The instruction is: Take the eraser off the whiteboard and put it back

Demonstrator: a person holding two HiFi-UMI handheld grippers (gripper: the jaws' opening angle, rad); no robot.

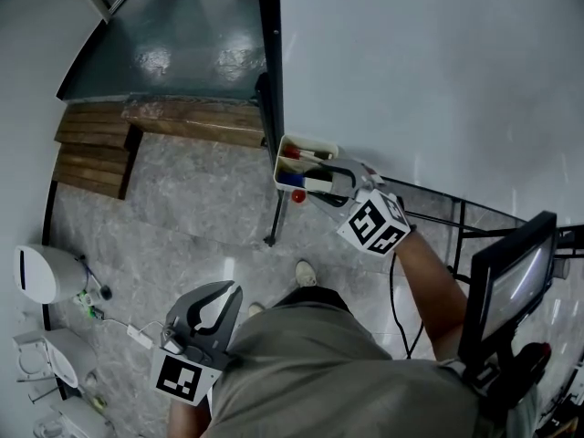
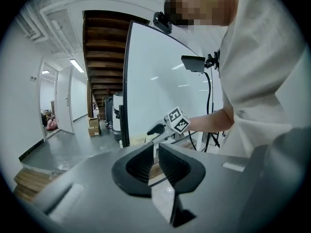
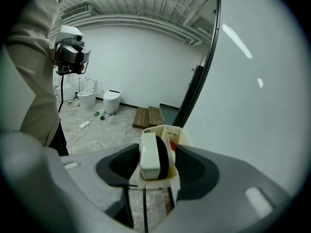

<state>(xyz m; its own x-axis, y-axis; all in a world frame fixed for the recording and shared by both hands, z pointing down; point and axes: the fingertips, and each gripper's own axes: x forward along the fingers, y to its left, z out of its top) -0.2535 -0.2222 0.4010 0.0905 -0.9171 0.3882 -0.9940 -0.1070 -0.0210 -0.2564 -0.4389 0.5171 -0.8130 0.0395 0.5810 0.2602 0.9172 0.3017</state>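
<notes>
The head view looks steeply down from above the person (image 1: 310, 363), floor (image 1: 182, 208) left, board (image 1: 429, 71) right. The left gripper view, low and near the person, faces the board's edge and the right gripper (image 2: 156, 128). The right gripper view looks close along the board at the tray (image 3: 163, 128), also in the head view.

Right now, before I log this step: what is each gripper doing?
Left gripper: shut, empty.
Right gripper: open; the eraser stands between its jaws, in the tray.
</notes>
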